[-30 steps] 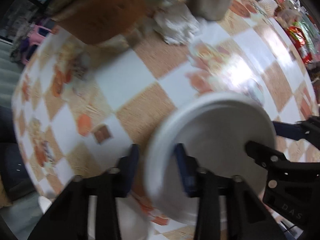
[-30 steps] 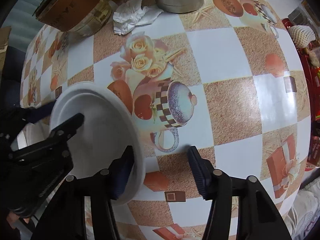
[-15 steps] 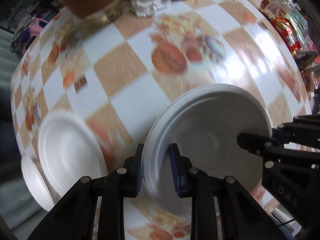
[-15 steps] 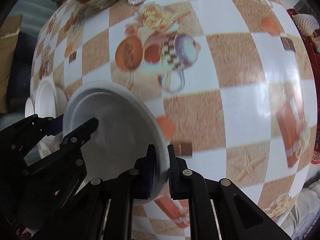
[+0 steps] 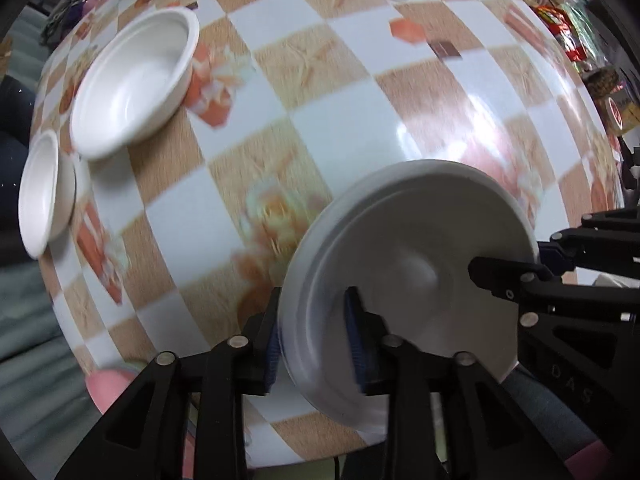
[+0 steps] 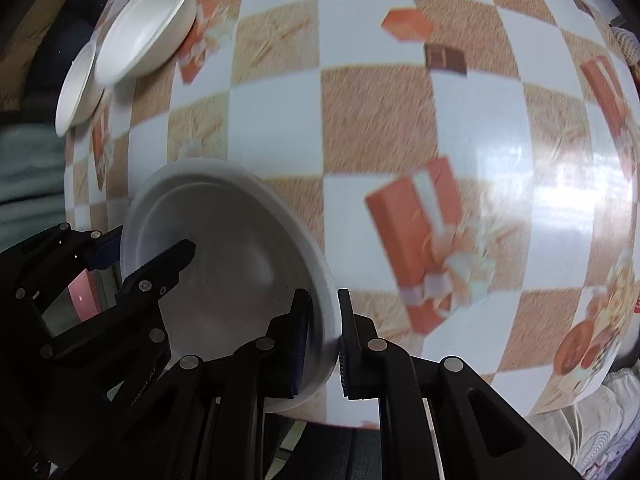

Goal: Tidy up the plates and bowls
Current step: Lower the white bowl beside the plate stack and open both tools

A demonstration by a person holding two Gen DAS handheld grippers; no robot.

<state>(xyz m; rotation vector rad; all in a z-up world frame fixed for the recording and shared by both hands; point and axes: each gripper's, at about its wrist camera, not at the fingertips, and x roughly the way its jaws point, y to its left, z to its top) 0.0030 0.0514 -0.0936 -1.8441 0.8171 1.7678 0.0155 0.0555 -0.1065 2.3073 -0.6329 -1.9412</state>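
A white plate (image 5: 420, 260) hangs tilted above the checked tablecloth (image 5: 340, 100), near the table's front edge. My right gripper (image 6: 323, 320) is shut on its right rim; it also shows in the left wrist view (image 5: 512, 260). My left gripper (image 5: 314, 332) straddles the opposite rim and its jaws are opening, the pads no longer squeezing it. In the right wrist view the plate (image 6: 232, 264) sits between the left gripper (image 6: 150, 246) and my own fingers. Two white bowls stand at the far left: a larger bowl (image 5: 132, 84) (image 6: 144, 28) and a smaller bowl (image 5: 44, 192) (image 6: 76, 92).
Packaged goods (image 5: 560, 28) crowd the table's right edge. Grey-green fabric (image 5: 24, 320) lies beyond the left edge, and something pink (image 5: 108, 388) shows below the near edge. Bare tablecloth stretches between the plate and the bowls.
Both grippers carried the plate across the table towards its front edge, and the two bowls came into view at the left. The right gripper shut on the rim; the left jaws widened slightly.
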